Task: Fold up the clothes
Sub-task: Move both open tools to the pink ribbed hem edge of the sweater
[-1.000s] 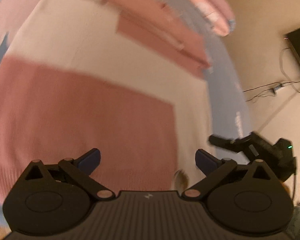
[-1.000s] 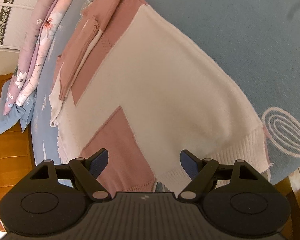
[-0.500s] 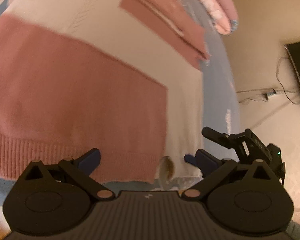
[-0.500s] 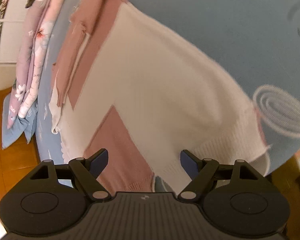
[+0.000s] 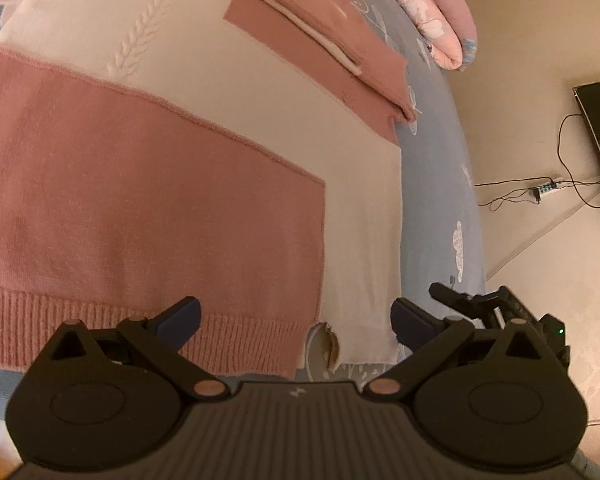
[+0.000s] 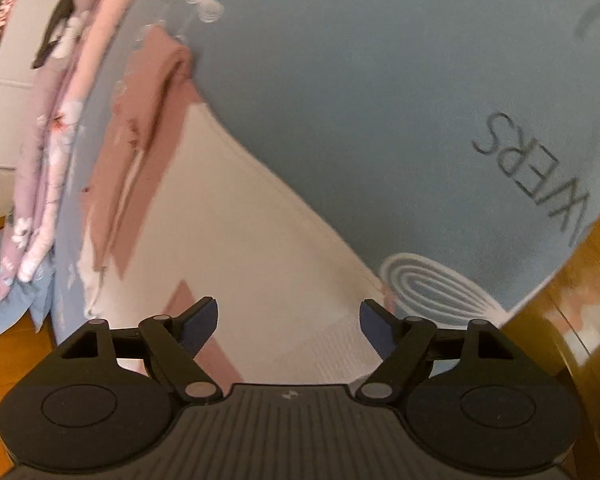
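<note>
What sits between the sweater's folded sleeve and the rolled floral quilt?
Only bare blue bedsheet. The left wrist view shows a strip of it separating the sweater sleeve from the quilt; nothing else lies there.

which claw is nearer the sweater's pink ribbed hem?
Left. The left claw hovers open over the pink ribbed hem; the right claw hovers open over the cream hem corner.

A knitted sweater [image 5: 204,128] in cream and dusty-pink blocks, cable braid down the cream, lies on a pale blue bedsheet [image 6: 360,92] printed with white swirls and dark lettering; pink floral quilt [image 6: 48,152] beyond.
</note>
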`<act>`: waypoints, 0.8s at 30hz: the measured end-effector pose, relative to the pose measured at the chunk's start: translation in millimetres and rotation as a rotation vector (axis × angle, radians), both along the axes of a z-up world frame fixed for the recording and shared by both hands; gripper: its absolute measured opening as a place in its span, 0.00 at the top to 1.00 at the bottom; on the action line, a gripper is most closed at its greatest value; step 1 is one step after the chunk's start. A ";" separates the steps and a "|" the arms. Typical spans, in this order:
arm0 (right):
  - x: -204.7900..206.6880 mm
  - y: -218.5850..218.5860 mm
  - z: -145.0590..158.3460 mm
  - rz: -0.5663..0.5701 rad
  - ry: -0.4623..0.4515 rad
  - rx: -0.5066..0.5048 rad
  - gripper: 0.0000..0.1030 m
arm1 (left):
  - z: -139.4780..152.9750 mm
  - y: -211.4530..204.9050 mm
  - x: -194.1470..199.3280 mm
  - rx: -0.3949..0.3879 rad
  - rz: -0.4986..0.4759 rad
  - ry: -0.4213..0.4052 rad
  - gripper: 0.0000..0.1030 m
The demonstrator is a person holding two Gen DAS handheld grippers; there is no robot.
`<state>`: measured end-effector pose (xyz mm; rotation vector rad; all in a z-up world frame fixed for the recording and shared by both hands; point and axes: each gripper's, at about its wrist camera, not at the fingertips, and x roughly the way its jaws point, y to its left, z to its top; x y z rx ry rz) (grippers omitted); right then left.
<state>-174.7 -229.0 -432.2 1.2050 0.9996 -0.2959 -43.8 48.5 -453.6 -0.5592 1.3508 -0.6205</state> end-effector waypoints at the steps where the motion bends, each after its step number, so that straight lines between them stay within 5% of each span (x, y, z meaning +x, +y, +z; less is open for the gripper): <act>1: 1.8 1.4 -0.3 0.014 0.007 -0.014 0.20 | -0.5 -0.8 -0.4 -0.001 -0.003 -0.001 0.03; 7: -5.9 -0.2 -13.1 -0.033 0.050 0.016 0.20 | -20.3 0.3 -5.0 0.010 0.018 0.090 0.04; 12: 2.2 4.2 -9.7 0.040 0.063 -0.028 0.18 | 3.0 -11.4 -0.7 0.003 -0.002 -0.048 0.03; 21: -2.2 2.7 -10.5 0.042 0.044 -0.014 0.13 | -20.5 -21.4 2.2 -0.039 0.011 0.060 0.03; 24: -5.5 -0.6 -10.7 0.018 0.039 0.001 0.13 | -4.8 -17.6 4.2 -0.039 0.006 0.002 0.03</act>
